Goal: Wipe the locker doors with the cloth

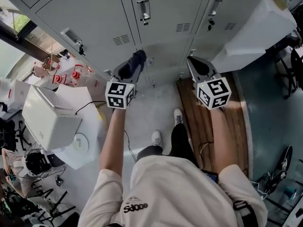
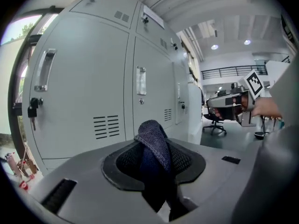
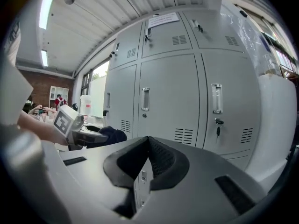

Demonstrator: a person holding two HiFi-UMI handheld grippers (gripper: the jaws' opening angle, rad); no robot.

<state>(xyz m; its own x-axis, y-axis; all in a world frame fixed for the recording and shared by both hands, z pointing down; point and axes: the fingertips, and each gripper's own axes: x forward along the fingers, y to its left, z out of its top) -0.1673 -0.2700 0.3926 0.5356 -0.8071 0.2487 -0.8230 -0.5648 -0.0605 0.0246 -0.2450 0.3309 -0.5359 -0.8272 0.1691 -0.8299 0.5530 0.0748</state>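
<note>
Left gripper [image 1: 134, 66]: jaws clamped on the cloth [image 2: 155, 143], a dark blue, coarse-knit rag bunched into a thick fold between the pads.
Cloth's lie: its long axis runs along the jaws, with a rounded hump poking past the tips and the rest trailing down behind them.
Locker doors [image 2: 84, 92]: pale grey steel with handles, key locks and louvre vents, standing straight ahead of the cloth-bearing jaws, apart from them. No contact shows.
Right gripper [image 3: 146, 149]: jaws closed on each other with nothing between them, held level beside the left one and facing the same bank of doors.
Nearer hand: both stand about equally far off, but only the left carries the cloth.
Likely next move: a push forward to bring the hump flat against a door.
</note>
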